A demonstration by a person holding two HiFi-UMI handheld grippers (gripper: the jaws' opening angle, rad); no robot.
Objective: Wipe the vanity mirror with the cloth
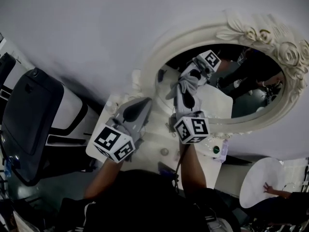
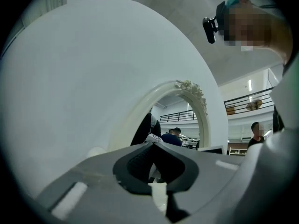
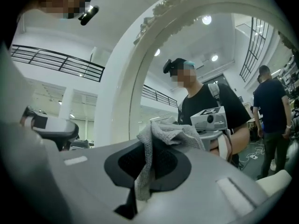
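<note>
The vanity mirror [image 1: 241, 86] is an oval glass in an ornate white frame [image 1: 270, 35] on a pale wall. Against its lower left glass is my right gripper [image 1: 185, 88], shut on a grey cloth [image 1: 179, 85]. In the right gripper view the cloth [image 3: 161, 134] bunches out between the closed jaws of the right gripper [image 3: 149, 139], close to the glass [image 3: 210, 69]. My left gripper [image 1: 144, 103] is left of the frame, shut and empty. The left gripper view has the left gripper [image 2: 152, 144] aimed at the mirror frame [image 2: 187, 90] from the side.
A white vanity top [image 1: 154, 149] lies under the mirror with a small green-topped container [image 1: 216, 149]. To the left stands a black chair [image 1: 29, 115]. Another person's hand [image 1: 270, 187] rests on a round white table [image 1: 258, 178] at the lower right.
</note>
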